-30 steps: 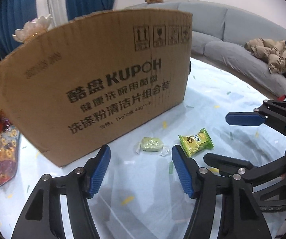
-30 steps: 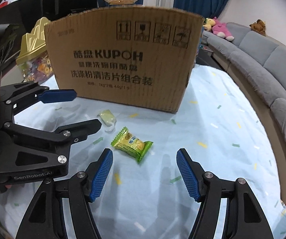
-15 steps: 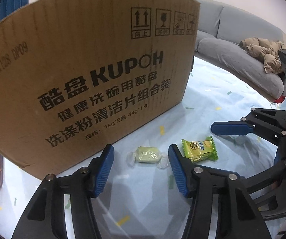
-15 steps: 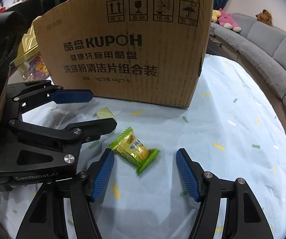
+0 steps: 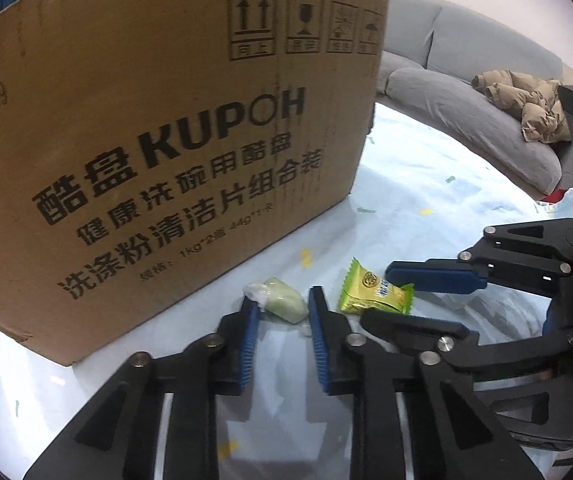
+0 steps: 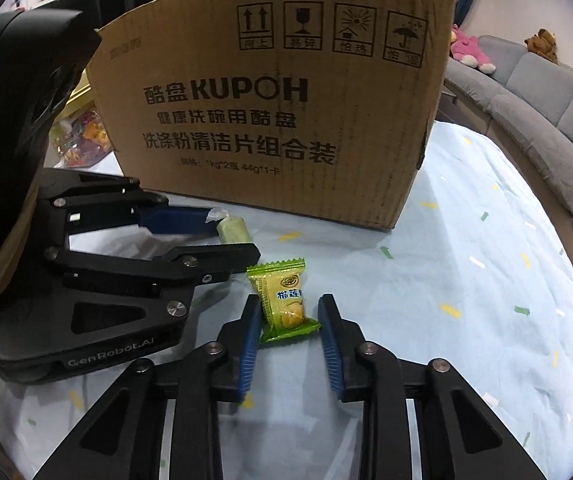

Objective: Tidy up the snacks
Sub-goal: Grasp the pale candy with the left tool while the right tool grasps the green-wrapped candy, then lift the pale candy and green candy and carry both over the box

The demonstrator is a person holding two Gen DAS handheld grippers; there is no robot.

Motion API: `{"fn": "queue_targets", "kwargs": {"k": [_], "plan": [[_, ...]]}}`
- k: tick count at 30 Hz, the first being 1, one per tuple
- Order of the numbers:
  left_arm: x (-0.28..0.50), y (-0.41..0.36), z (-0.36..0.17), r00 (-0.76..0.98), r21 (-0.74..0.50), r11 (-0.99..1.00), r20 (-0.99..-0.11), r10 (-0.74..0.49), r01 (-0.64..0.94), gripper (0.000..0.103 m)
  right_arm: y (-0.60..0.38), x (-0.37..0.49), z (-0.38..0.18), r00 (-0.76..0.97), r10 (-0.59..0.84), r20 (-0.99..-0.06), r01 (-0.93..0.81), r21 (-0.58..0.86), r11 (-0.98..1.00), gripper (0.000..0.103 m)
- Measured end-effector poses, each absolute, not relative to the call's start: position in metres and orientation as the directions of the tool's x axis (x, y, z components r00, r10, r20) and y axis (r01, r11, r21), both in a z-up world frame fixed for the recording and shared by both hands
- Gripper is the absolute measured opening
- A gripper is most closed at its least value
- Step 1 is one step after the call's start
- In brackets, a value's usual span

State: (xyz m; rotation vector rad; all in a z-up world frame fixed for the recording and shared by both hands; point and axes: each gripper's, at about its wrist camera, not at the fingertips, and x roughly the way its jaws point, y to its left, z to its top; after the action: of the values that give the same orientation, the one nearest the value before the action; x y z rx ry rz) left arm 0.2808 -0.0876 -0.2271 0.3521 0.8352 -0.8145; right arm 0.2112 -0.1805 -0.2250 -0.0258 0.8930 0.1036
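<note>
- Two black grippers with blue ribbed pads work side by side over a pale blue tablecloth (image 6: 466, 280) flecked with yellow and green marks, each set around one wrapped sweet.
- Left gripper (image 5: 282, 308): its jaws are drawn in about as narrow as they go, pads pressed on either side of a small pale green candy in a clear twisted wrapper (image 5: 284, 306). The candy sits at the very tips, one twisted end poking out past the left pad. In the right wrist view the same candy (image 6: 233, 230) shows at the end of the left gripper's far blue pad, close to the foot of the box.
- Right gripper (image 6: 288, 314): its jaws are closing around a bright green and yellow pillow-pack sweet with crimped ends (image 6: 284, 300). The left pad touches the pack's edge; the right pad looks just beside it — a thin gap seems to show. The pack lies on the cloth, lengthwise between the fingers, its far crimped end beyond the tips.
- From the left wrist view the green pack (image 5: 374, 294) lies just right of the left gripper, between the right gripper's two fingers.
- Large brown corrugated cardboard box printed "KUPOH" with handling symbols (image 6: 286, 100) stands on the far side of both sweets — near them, not touching.
- Grey curved sofa (image 6: 546, 92) runs along the far right, with plush toys (image 6: 468, 50) on it; a tan bundle (image 5: 526, 100) rests on it too.
- Clear packet of colourful sweets (image 6: 82, 140) lies at the far left, beside the box.
</note>
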Motion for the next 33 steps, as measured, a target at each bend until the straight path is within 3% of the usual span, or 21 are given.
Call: {"fn": "queue_targets", "kwargs": {"k": [6,7,33], "plan": [[0.275,-0.086,-0.226,0.414,-0.031,0.680,-0.773,-0.481,0.732,0.023,-0.184,0.212,-0.222,0.620,0.080,-0.781,-0.091,0.029,0.995,0.026],[0.273,-0.085,-0.225,0.416,-0.028,0.683,-0.775,-0.476,0.730,0.023,-0.185,0.213,-0.222,0.620,0.080,-0.781,-0.091,0.030,0.995,0.022],[0.241,-0.072,-0.163,0.529,0.002,0.779,-0.735,-0.425,0.627,0.023,-0.180,0.200,-0.163,0.697,0.070,-0.714,-0.096,0.004,0.995,0.022]]}}
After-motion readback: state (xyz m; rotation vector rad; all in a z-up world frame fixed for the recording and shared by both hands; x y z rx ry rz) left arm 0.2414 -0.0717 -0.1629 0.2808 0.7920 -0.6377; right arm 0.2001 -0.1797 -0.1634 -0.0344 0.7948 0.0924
